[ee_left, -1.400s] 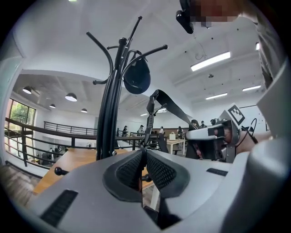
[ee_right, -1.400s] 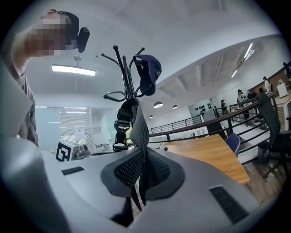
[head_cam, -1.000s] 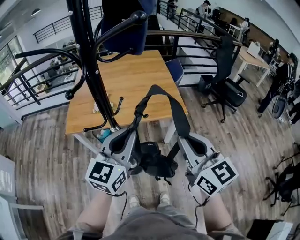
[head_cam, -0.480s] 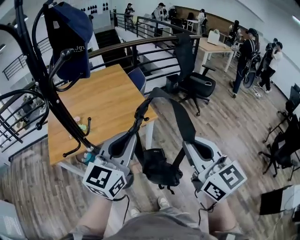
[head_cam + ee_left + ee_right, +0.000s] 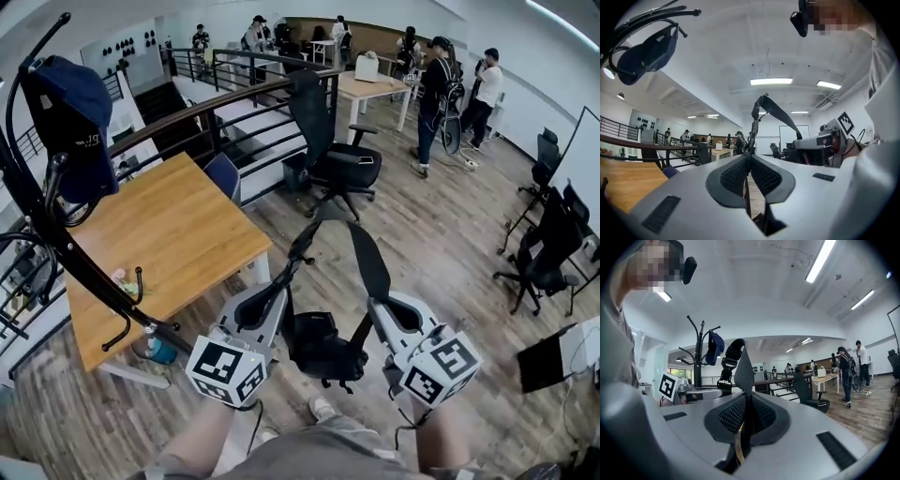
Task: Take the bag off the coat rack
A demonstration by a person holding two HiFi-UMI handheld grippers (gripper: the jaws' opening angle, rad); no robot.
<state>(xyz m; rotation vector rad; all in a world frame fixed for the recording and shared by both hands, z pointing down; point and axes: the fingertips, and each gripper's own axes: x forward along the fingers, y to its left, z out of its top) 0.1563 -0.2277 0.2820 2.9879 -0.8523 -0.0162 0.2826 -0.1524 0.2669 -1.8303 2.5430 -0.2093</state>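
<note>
Soft bag (image 5: 319,345) dangles, looks light and floppy | left claw (image 5: 750,158), right claw (image 5: 749,401) each pinching its strap (image 5: 367,258) | strap's the sound hold

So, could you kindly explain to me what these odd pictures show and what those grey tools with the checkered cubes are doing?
There is no robot here: a person holds a two-jaw tool in each hand. The head view comes from a camera on the person's head, looking steeply down. The left and right gripper views come from cameras that ride on the tools and look along their jaws. The left gripper and the right gripper are each shut on the strap of a small black bag. The bag hangs between them, clear of the coat rack. A dark cap hangs on the rack, which stands by a wooden table.
</note>
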